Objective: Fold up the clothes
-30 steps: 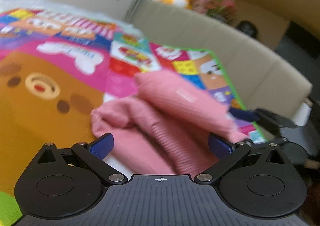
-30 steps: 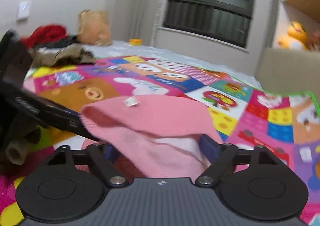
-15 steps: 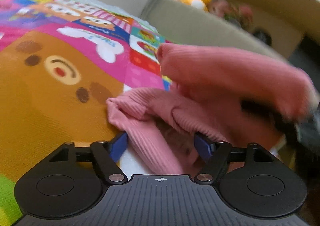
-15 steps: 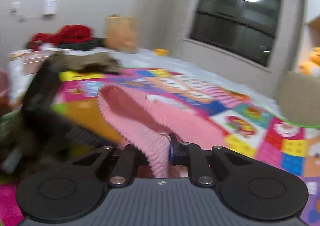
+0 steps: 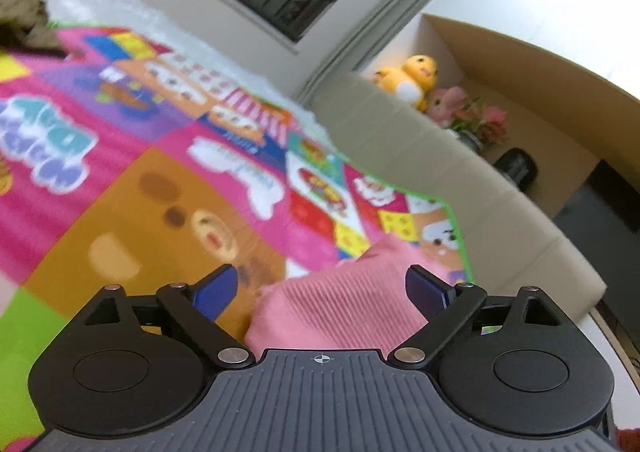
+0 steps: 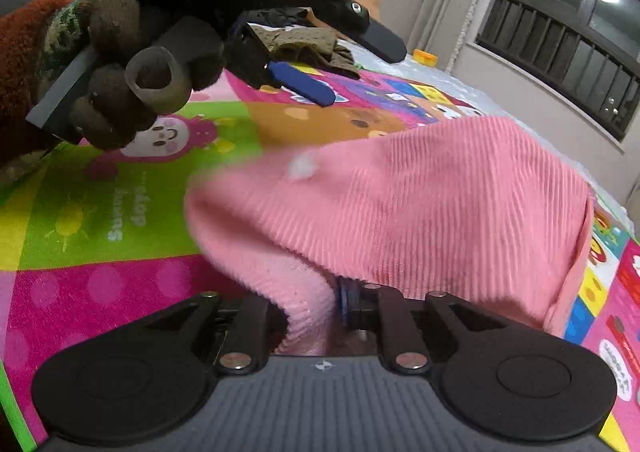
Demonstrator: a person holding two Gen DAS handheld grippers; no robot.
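A pink ribbed knit garment lies bunched on the colourful play mat. My right gripper is shut on a fold of it, and the cloth drapes over the fingers. In the left wrist view my left gripper is open and empty, raised above the mat, with the pink garment below and between its blue pads. The left gripper, held in a gloved hand, shows in the right wrist view at the upper left, above the mat and apart from the garment.
A beige sofa runs along the mat's far edge. A cardboard box with a yellow plush toy stands behind it. A pile of dark and olive clothes lies at the far side of the mat.
My left gripper has let go of the garment, opened wide and lifted off it. My right gripper stays shut on the cloth and has carried it over, so the garment now lies folded across.
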